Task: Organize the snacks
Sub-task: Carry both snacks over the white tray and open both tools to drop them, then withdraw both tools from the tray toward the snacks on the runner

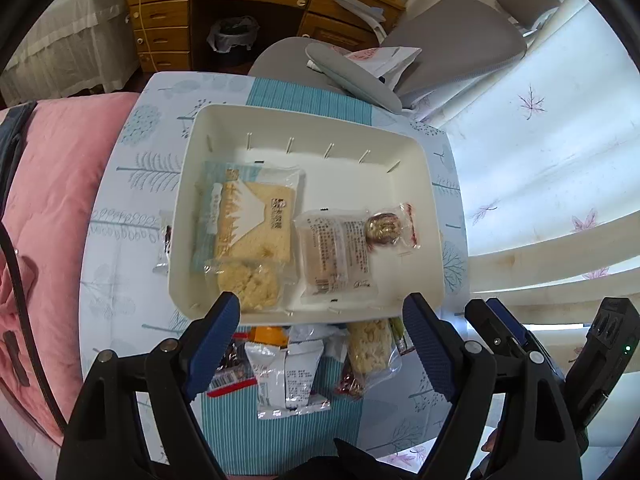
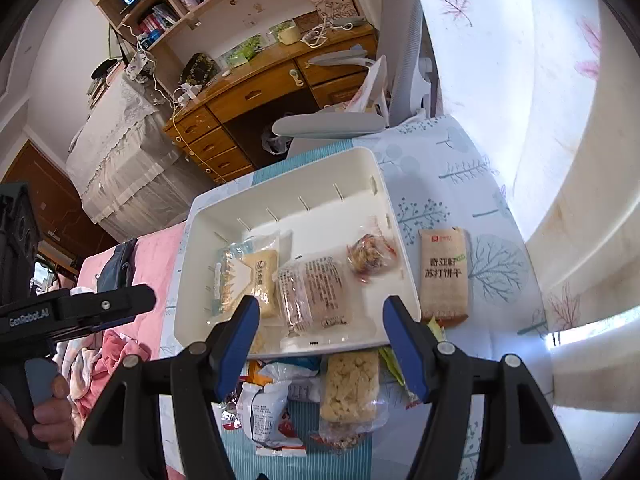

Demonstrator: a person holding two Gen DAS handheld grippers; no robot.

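A white bin (image 1: 224,120) (image 2: 372,168) sits on the table and holds a toast packet (image 1: 252,220) (image 2: 256,276), a clear cake packet (image 1: 336,252) (image 2: 316,292), a round sweet (image 1: 386,226) (image 2: 370,258) and a crumbly biscuit (image 1: 248,286). Loose snacks lie in front of the bin: a white pouch (image 1: 290,376) (image 2: 264,412) and a crumbly bar (image 1: 370,346) (image 2: 350,388). A brown cracker packet (image 2: 444,272) lies right of the bin. My left gripper (image 1: 324,328) and right gripper (image 2: 322,332) are both open and empty, above the loose snacks.
A pink quilt (image 1: 48,200) lies left of the table. A grey chair (image 1: 440,48) (image 2: 332,126) and a wooden desk (image 1: 168,8) (image 2: 248,96) stand behind it. A curtain (image 1: 540,120) hangs on the right.
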